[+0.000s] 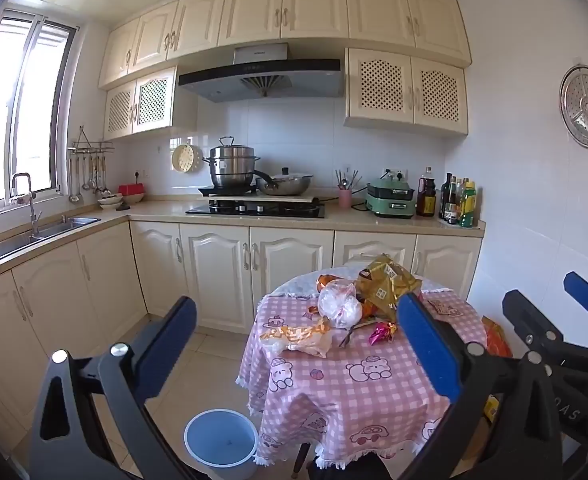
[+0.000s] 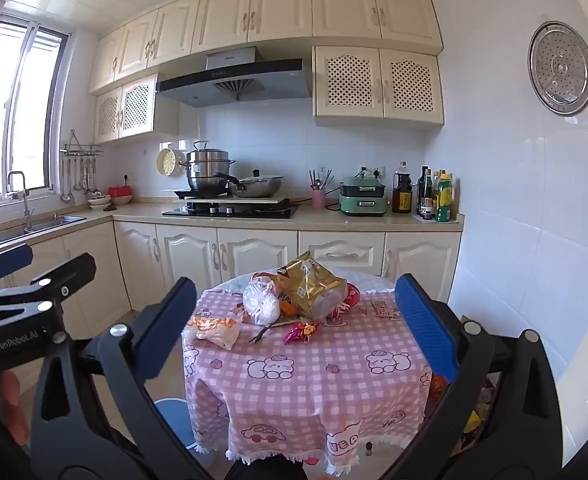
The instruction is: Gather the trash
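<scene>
Kitchen: I face a round worktop (image 2: pixel 294 360) under pink check cloth.
Trash: wrappers (image 2: pixel 310 288) heaped at its far side, untouched.
Jaws: left gripper (image 1: pixel 294 344) and right gripper (image 2: pixel 294 332) both spread wide, empty, ready.
Bin: blue bucket (image 1: pixel 222 440) on floor beside the worktop, handy for drops.

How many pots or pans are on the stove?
2. A stacked steel steamer pot stands at the left of the stove, and a lidded wok sits just right of it. None seem hidden.
</scene>
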A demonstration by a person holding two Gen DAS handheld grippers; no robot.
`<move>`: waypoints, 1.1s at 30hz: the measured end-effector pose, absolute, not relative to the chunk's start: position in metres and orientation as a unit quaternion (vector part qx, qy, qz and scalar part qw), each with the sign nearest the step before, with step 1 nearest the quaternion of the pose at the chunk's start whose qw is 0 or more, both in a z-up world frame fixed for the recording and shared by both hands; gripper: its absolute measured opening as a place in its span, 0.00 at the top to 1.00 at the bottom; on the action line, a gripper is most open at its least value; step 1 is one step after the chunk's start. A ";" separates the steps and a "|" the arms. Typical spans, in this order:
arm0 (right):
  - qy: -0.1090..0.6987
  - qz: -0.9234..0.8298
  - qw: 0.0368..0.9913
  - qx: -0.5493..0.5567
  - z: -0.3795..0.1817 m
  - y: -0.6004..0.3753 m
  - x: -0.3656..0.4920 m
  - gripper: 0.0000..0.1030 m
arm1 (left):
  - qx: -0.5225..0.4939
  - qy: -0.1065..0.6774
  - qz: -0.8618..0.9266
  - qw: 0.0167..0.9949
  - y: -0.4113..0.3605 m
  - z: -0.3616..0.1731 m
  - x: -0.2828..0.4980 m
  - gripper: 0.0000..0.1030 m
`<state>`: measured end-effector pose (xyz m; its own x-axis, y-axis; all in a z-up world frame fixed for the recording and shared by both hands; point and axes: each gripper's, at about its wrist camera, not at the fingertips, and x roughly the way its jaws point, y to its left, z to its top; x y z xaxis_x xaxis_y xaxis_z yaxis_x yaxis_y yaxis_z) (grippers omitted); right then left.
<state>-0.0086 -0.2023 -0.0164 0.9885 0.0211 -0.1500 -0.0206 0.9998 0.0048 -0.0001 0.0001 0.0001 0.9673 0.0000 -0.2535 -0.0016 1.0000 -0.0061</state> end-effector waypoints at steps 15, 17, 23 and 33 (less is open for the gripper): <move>0.081 0.012 0.997 0.008 -0.027 -0.203 -0.001 0.05 | -0.003 0.130 0.000 0.991 0.000 0.000 0.000 0.04; 0.082 0.009 0.997 0.009 -0.028 -0.202 0.000 0.05 | -0.004 0.130 0.000 0.992 0.000 0.000 0.000 0.04; 0.084 0.010 0.996 0.009 -0.030 -0.202 0.000 0.05 | -0.007 0.125 -0.002 0.992 0.001 -0.001 -0.003 0.04; 0.091 0.008 0.996 0.013 -0.031 -0.201 0.004 0.05 | -0.001 0.129 -0.005 0.992 0.001 -0.002 -0.002 0.04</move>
